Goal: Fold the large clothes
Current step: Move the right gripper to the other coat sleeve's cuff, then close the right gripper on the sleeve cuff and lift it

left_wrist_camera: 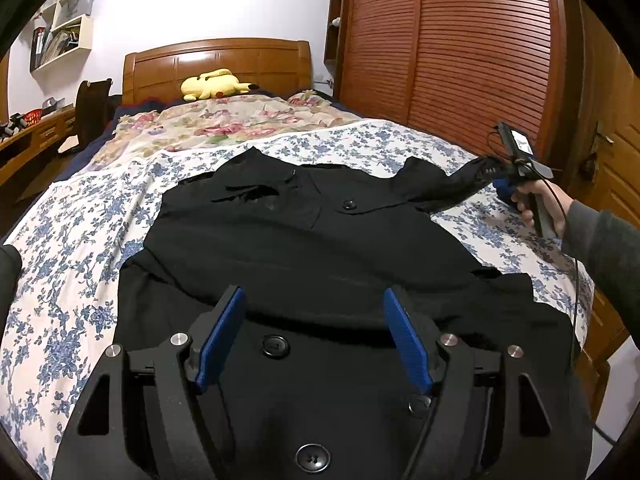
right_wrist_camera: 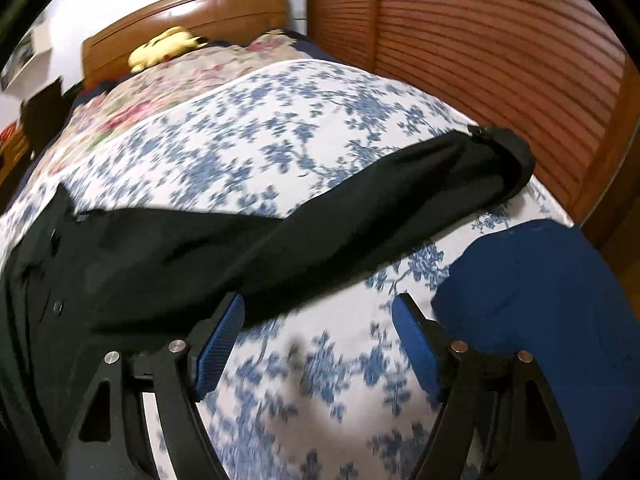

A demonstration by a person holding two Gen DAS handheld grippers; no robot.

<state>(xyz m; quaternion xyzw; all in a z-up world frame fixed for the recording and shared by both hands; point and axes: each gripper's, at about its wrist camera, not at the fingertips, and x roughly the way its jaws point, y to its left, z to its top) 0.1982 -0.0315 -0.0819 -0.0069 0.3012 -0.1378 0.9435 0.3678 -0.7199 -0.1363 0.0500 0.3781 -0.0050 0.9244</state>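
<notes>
Zero folds done: black coat [left_wrist_camera: 304, 240] spread flat on bed [left_wrist_camera: 72, 240], sleeve [right_wrist_camera: 360, 216] stretched sideways. Left gripper [left_wrist_camera: 314, 336] over hem, jaws wide, empty. Right gripper [right_wrist_camera: 318, 340] beside sleeve, jaws wide, nothing gripped. All folding left.

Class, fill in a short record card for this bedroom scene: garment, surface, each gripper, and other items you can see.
garment: black buttoned coat, spread flat, one sleeve stretched out sideways
surface: bed with blue-flowered white sheet
left gripper: jaws open above the coat's lower front, gripping nothing
right gripper: jaws open over bare sheet beside the sleeve, gripping nothing
hand: holds the right gripper's handle
other items: yellow plush toy by the wooden headboard; blue cloth at the right gripper's side; slatted wooden wardrobe
</notes>
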